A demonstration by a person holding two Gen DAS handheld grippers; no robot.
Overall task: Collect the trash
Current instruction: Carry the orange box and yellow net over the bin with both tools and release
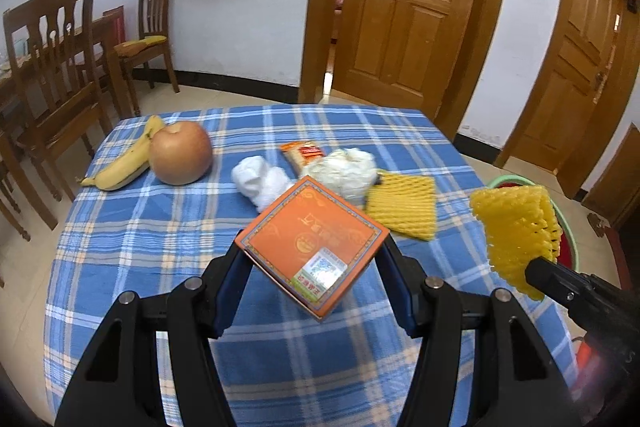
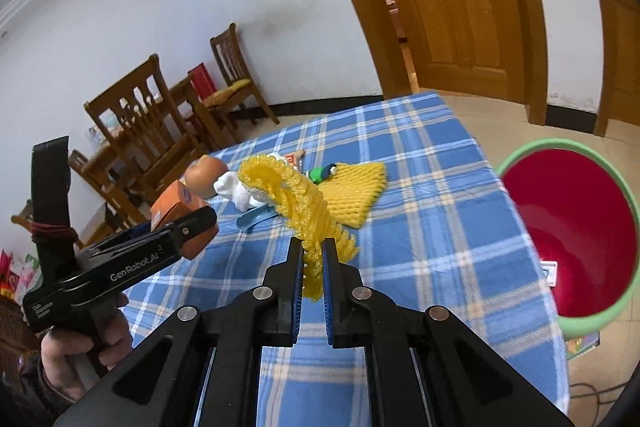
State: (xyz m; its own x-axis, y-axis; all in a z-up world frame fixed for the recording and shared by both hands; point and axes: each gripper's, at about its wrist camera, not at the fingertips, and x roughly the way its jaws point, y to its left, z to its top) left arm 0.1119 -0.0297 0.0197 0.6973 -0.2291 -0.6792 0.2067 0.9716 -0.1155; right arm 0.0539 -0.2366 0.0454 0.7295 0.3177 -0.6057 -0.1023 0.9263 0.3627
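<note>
Two handheld grippers are working over a bench (image 1: 160,227) draped in a blue plaid cloth. The left gripper (image 1: 312,259) is holding an orange box (image 1: 312,243) above the cloth, its jaws pressing on two opposite edges so the box is hanging tilted, one corner pointing down. A hand (image 2: 80,343) is showing around that gripper's grip in the right wrist view. The right gripper (image 2: 312,267) is pinching a yellow foam fruit net (image 2: 300,203), its jaws closed almost together on the net's lower end while the rest is curling upward, clear of the bench. A second yellow foam net (image 1: 404,207) is lying flat on the cloth, just beside a crumpled white wad (image 1: 344,167). An orange snack wrapper (image 1: 304,153) is sitting behind that wad, and a white tissue lump (image 1: 264,181) is resting to its left. A small green-capped item (image 2: 322,173) is touching the flat net's edge in the right wrist view. Further left, an apple (image 1: 180,157) and a banana (image 1: 124,163) are lying side by side, touching. A red bin with a green rim (image 2: 576,231) is standing off the bench's right side, below its edge.
</note>
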